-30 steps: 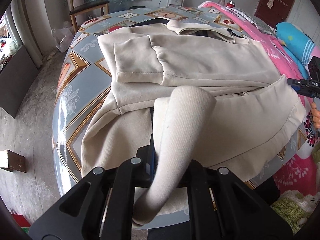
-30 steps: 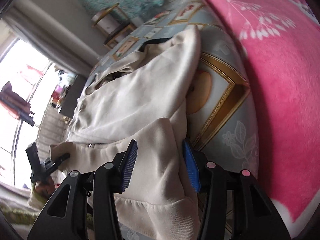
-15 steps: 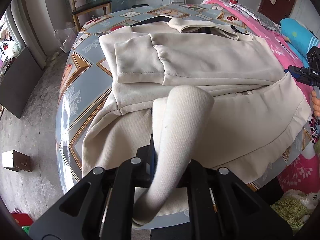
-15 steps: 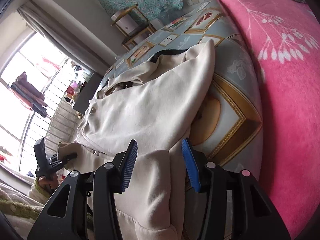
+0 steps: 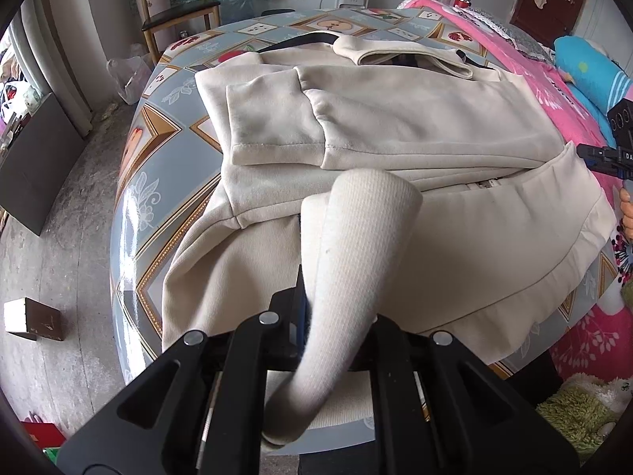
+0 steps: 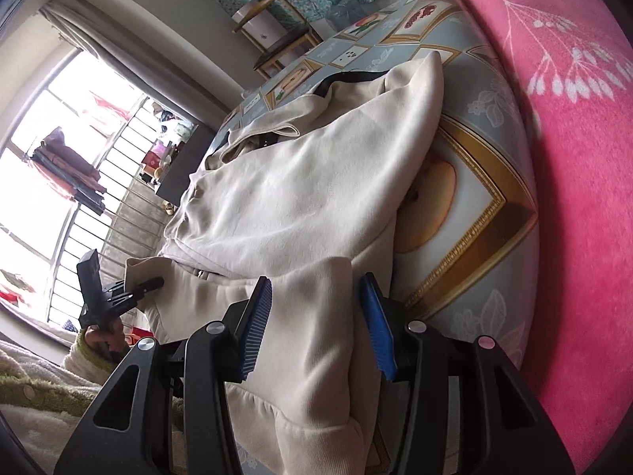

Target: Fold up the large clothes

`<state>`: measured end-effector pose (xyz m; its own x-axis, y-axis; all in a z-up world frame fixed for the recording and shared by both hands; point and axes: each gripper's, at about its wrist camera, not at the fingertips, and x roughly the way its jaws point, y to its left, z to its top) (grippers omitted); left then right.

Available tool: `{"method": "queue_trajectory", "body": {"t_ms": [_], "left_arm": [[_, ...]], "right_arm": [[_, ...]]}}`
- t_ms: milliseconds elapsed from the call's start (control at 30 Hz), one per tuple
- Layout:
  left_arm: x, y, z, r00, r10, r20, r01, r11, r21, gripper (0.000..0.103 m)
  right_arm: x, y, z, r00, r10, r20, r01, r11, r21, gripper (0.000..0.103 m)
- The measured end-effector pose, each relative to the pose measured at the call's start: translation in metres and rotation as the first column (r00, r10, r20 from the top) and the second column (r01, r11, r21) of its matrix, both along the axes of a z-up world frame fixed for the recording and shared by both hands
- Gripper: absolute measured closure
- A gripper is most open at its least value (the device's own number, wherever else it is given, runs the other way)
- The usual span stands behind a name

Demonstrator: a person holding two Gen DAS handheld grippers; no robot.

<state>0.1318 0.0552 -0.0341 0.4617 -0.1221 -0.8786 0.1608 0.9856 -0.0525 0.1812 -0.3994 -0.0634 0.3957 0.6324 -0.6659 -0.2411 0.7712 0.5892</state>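
Note:
A cream hooded sweatshirt (image 5: 415, 126) lies on the round patterned table (image 5: 158, 166), sleeves folded across its body. My left gripper (image 5: 316, 316) is shut on the ribbed hem (image 5: 356, 245), which bulges up between its fingers. My right gripper (image 6: 316, 328) is open, its blue pads (image 6: 257, 324) either side of a hem corner (image 6: 312, 308) of the sweatshirt (image 6: 308, 198). The right gripper also shows in the left wrist view (image 5: 605, 158) at the right edge; the left gripper shows in the right wrist view (image 6: 118, 293).
A pink floral blanket (image 6: 573, 158) covers the bed beside the table. A wooden chair (image 5: 174, 12) stands beyond the table's far edge. A small box (image 5: 31, 318) lies on the concrete floor at left. A blue pillow (image 5: 593, 75) lies on the bed.
The right gripper has slid in along the hem corner, the view swinging toward the window. The left gripper keeps its hold and has barely moved.

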Motion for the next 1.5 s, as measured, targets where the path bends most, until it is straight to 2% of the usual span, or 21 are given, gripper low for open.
{"method": "queue_trajectory", "body": {"t_ms": [100,167,300,433,533,700,800,933,1033,1167,1333,1500], "left_arm": [[0.0,0.0,0.0,1.0,-0.004,0.003,0.004,1.0,-0.001,0.094],[-0.001,0.0,0.0,1.0,-0.009,0.007,0.009,1.0,0.002,0.094],[-0.002,-0.001,0.0,1.0,-0.021,0.023,0.021,1.0,0.005,0.094],[-0.01,0.001,0.005,0.998,-0.041,0.051,0.042,0.999,-0.014,0.096],[-0.022,0.008,0.019,0.996,-0.048,0.074,0.054,0.996,-0.077,0.098],[-0.053,0.017,0.056,0.986,-0.078,0.147,0.101,0.982,-0.159,0.099],[-0.071,0.025,0.08,0.977,-0.096,0.191,0.139,0.963,-0.23,0.099],[-0.073,0.036,0.106,0.968,-0.075,0.239,0.145,0.946,-0.288,0.099],[-0.054,0.042,0.12,0.96,-0.068,0.273,0.157,0.934,-0.321,0.099],[-0.007,0.044,0.132,0.952,-0.064,0.299,0.16,0.938,-0.309,0.099],[0.085,0.046,0.133,0.962,-0.058,0.265,0.134,0.952,-0.277,0.099],[0.183,0.047,0.124,0.974,-0.056,0.221,0.116,0.957,-0.267,0.099]], "right_arm": [[-0.003,0.004,0.001,1.0,-0.016,-0.004,0.015,0.998,-0.058,0.069],[-0.013,0.005,0.007,0.999,-0.035,0.006,0.036,0.994,-0.106,0.082],[-0.031,0.02,0.022,0.997,-0.063,0.05,0.073,0.969,-0.235,0.096],[-0.054,0.04,0.045,0.986,-0.096,0.138,0.14,0.922,-0.36,0.097],[-0.083,0.052,0.07,0.964,-0.148,0.219,0.227,0.889,-0.398,0.098],[-0.128,0.054,0.103,0.912,-0.259,0.318,0.373,0.844,-0.384,0.098],[-0.153,0.053,0.12,0.874,-0.324,0.362,0.448,0.826,-0.341,0.098],[-0.16,0.051,0.141,0.833,-0.365,0.416,0.505,0.809,-0.3,0.098],[-0.14,0.051,0.156,0.819,-0.344,0.459,0.508,0.808,-0.3,0.098],[-0.091,0.052,0.169,0.813,-0.29,0.504,0.487,0.814,-0.317,0.098],[0.005,0.044,0.172,0.828,-0.255,0.499,0.454,0.828,-0.33,0.098],[0.118,0.03,0.151,0.859,-0.265,0.438,0.432,0.834,-0.343,0.098]]}}
